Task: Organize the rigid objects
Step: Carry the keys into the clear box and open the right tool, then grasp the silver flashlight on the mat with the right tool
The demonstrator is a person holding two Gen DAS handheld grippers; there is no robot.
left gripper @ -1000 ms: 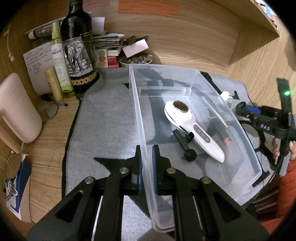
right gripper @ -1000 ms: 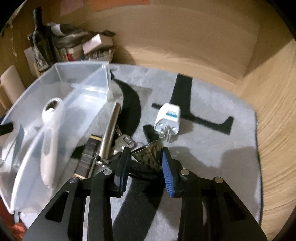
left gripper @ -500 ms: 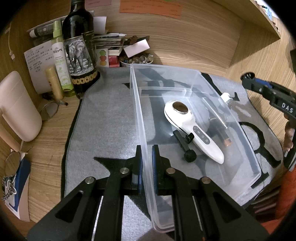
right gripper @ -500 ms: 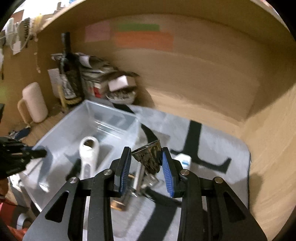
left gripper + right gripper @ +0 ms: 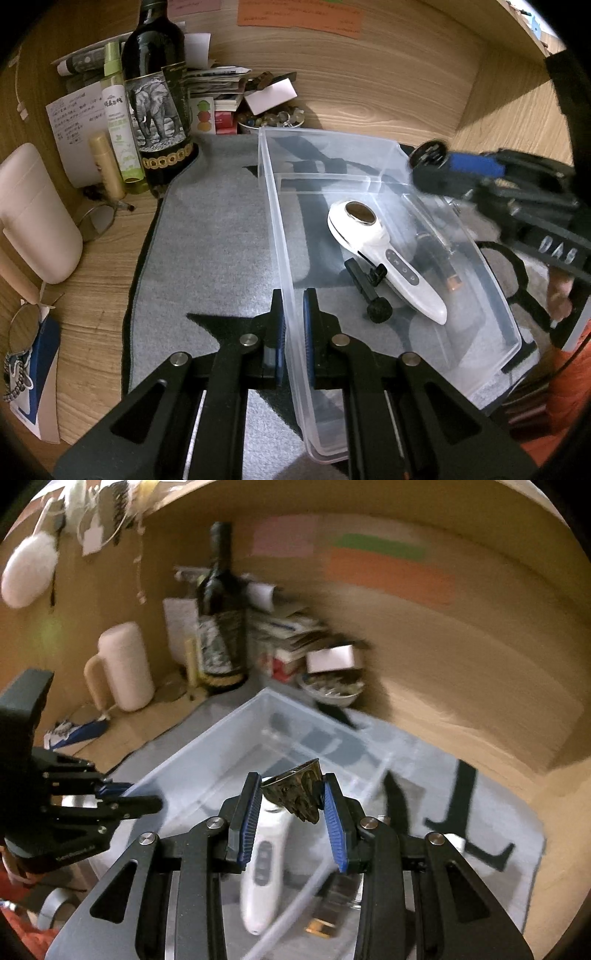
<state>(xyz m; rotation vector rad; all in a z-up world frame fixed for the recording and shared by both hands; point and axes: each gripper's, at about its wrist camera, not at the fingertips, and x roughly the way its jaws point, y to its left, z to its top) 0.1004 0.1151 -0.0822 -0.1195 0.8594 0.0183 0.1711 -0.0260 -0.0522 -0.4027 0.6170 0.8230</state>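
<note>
A clear plastic bin (image 5: pixel 424 162) lies on the grey mat (image 5: pixel 221 229). Inside lie a white handheld device (image 5: pixel 384 254) and a black rod with a knob (image 5: pixel 367 291). My left gripper (image 5: pixel 293 321) is shut on the bin's left wall near its front. My right gripper (image 5: pixel 291 812) is shut on a dark metal ornate piece (image 5: pixel 295 794) and holds it in the air above the bin (image 5: pixel 229 738), over the white device (image 5: pixel 266 860). The right gripper also shows in the left wrist view (image 5: pixel 495 192), over the bin's right rim.
A wine bottle with an elephant label (image 5: pixel 159 99), a green spray bottle (image 5: pixel 118 110), papers and a bowl of beads (image 5: pixel 273 118) crowd the back left. A cream mug (image 5: pixel 33 214) and glasses (image 5: pixel 99 221) lie left. Wooden walls enclose the desk.
My right gripper has lifted the metal piece off the mat and carried it left and up, over the bin. The left gripper has kept its hold on the bin wall.
</note>
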